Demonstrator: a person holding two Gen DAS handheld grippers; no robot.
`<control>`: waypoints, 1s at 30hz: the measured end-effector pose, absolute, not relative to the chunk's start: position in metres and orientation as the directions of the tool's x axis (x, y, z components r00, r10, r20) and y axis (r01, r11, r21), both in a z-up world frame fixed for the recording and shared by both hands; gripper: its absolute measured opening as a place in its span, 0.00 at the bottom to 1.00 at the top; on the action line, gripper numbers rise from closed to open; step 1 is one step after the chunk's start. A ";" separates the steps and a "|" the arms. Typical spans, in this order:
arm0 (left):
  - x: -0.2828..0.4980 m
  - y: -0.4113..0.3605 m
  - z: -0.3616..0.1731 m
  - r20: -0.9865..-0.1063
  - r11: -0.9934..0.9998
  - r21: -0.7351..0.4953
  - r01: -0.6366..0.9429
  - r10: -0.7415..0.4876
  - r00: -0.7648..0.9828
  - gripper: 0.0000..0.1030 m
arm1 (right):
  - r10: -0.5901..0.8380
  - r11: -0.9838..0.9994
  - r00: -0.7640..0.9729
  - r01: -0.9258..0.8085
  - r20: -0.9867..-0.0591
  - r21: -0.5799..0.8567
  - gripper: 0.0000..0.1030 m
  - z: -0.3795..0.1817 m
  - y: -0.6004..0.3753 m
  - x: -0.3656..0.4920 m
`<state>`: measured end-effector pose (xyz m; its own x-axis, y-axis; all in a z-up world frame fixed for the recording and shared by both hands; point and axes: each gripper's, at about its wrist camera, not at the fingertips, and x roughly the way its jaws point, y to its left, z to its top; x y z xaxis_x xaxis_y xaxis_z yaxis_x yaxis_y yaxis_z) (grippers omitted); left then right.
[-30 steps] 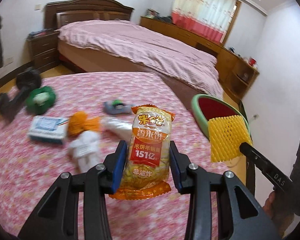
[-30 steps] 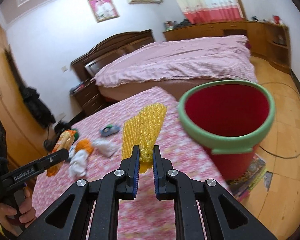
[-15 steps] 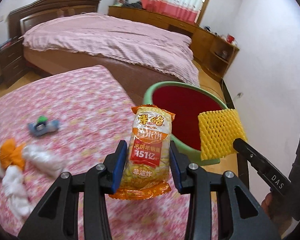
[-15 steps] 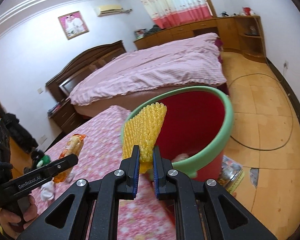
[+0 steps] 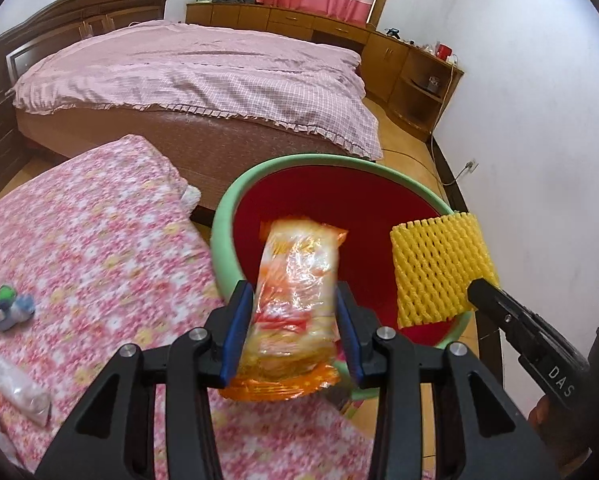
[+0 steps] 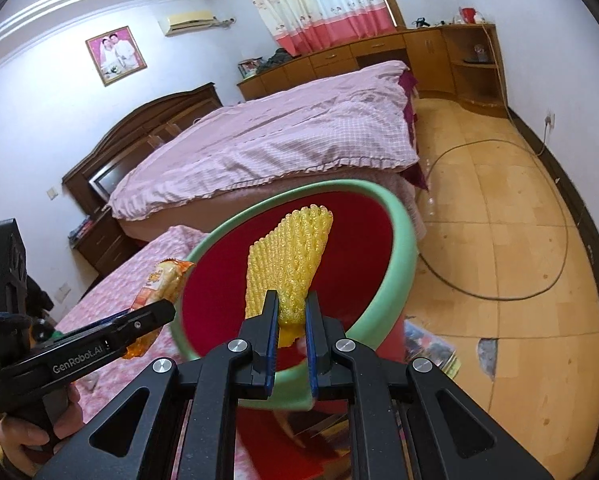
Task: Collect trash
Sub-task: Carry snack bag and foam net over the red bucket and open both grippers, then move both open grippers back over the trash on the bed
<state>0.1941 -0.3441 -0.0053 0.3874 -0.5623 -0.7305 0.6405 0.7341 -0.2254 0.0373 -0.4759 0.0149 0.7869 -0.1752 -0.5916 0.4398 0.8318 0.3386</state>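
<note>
Now the snack bag (image 5: 295, 300) hangs over the near rim of the bin (image 5: 259, 178), clamped at its lower half between the pads of the left gripper (image 5: 295, 334), its sealed orange end sticking out below the grip. It looks light and crinkly, with a glossy film that could slide, so a hold across the full body, as here, seems safer than a pinch on the seam. Beside it, the foam net (image 6: 289, 264) stands up from the right gripper (image 6: 292, 334), whose jaws are nearly together and squeeze the net's bottom edge; it sits above the bin's red inside. I judge the net to be very light, soft and springy: it will crush without harm, and once let go it may cling to a pad or drift instead of dropping straight. Further out, on the flowered cloth (image 5: 79, 240) to the left, a small toy (image 5: 7, 308) and a white wrapper (image 5: 15, 388) lie well apart from the bin.
</note>
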 end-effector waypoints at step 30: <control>0.187 -0.287 0.007 -0.711 0.800 -0.311 0.512 -0.554 0.433 0.45 | -0.089 0.854 0.761 0.390 -0.643 0.343 0.50 0.007 -0.479 0.070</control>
